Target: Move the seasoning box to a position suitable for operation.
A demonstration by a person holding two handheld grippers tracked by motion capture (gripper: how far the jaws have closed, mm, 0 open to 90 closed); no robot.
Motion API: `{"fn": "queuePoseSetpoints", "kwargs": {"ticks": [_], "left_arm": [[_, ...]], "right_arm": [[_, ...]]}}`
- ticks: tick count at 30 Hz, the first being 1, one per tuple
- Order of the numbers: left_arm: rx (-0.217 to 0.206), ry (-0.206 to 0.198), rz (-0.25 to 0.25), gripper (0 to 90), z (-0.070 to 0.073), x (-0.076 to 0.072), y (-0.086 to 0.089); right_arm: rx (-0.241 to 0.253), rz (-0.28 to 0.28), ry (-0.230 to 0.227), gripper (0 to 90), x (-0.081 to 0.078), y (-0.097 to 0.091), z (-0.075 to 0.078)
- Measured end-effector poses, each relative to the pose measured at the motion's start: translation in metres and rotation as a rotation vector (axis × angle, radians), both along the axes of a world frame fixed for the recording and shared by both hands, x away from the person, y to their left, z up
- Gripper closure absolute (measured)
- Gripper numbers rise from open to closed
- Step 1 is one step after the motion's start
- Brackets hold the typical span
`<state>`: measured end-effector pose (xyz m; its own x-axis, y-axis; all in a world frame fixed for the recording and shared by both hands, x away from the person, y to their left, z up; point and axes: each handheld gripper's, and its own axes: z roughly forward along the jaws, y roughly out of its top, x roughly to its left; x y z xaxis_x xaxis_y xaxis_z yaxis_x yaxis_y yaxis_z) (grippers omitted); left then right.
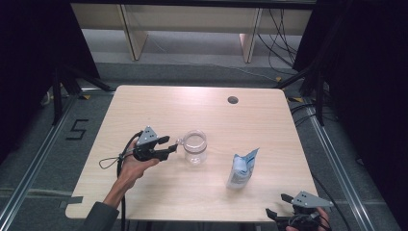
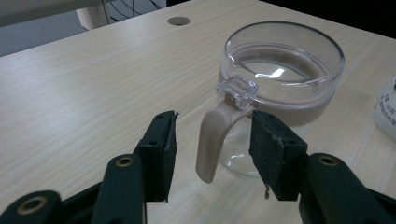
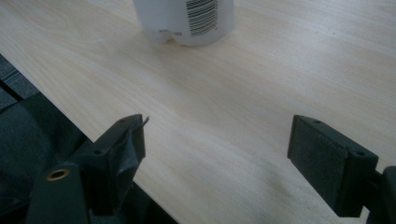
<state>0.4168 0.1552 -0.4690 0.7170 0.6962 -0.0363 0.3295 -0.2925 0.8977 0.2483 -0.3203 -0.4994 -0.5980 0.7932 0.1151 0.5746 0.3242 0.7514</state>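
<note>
A clear glass mug [image 1: 195,147] with a beige handle [image 2: 212,140] stands upright near the middle of the wooden table [image 1: 159,103]. My left gripper [image 1: 171,144] comes at it from the left, held by a hand. Its jaws are open, one on each side of the handle, with a gap on the left side. The left gripper view shows the mug [image 2: 280,70] close up between the pads of the left gripper [image 2: 215,119]. My right gripper [image 1: 277,204] rests at the table's near right edge, open with nothing between its jaws, and its own view shows the right gripper [image 3: 219,122] over bare wood.
A white and blue packet [image 1: 240,168] stands right of the mug, and its barcoded base [image 3: 187,18] lies ahead of the right gripper. A round hole [image 1: 233,100] sits near the table's far edge. Dark curtains, cables and frame rails surround the table.
</note>
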Motion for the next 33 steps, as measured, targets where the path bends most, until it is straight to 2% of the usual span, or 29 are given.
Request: {"fn": "queuePoseSetpoints", "kwargs": {"ticks": [5, 7, 8, 9, 10, 14, 16, 24, 33], "left_arm": [[0.014, -0.003, -0.011, 49.1, -0.006, 0.003, -0.004], [0.026, -0.004, -0.012, 49.2, -0.009, 0.005, -0.007], [0.033, -0.005, -0.011, 49.3, -0.01, 0.006, -0.008], [0.033, -0.005, -0.011, 49.6, -0.01, 0.006, -0.008], [0.055, 0.003, -0.007, 50.9, -0.013, 0.008, -0.009], [0.054, 0.009, 0.007, 53.8, -0.02, 0.011, -0.011], [0.064, 0.009, 0.016, 55.5, -0.026, 0.013, -0.01], [0.032, -0.013, 0.006, 62.4, -0.029, 0.016, -0.012], [0.043, -0.04, -0.027, 75.6, -0.029, 0.016, -0.014]], "right_arm": [[0.004, -0.009, 0.008, 20.0, -0.001, 0.0, 0.0], [-0.01, 0.015, -0.015, 20.0, 0.002, -0.002, 0.0], [-0.008, 0.012, -0.011, 20.0, 0.001, -0.002, 0.0], [-0.008, 0.012, -0.011, 20.0, 0.001, -0.002, 0.0], [-0.006, -0.003, -0.005, 20.0, 0.0, 0.0, 0.0], [0.002, -0.001, 0.007, 20.1, 0.0, 0.001, 0.0], [-0.003, 0.002, -0.002, 20.1, 0.0, 0.0, 0.0], [-0.004, 0.003, -0.003, 20.2, 0.0, 0.0, 0.0], [-0.005, 0.003, -0.001, 20.2, 0.0, 0.0, 0.0]]}}
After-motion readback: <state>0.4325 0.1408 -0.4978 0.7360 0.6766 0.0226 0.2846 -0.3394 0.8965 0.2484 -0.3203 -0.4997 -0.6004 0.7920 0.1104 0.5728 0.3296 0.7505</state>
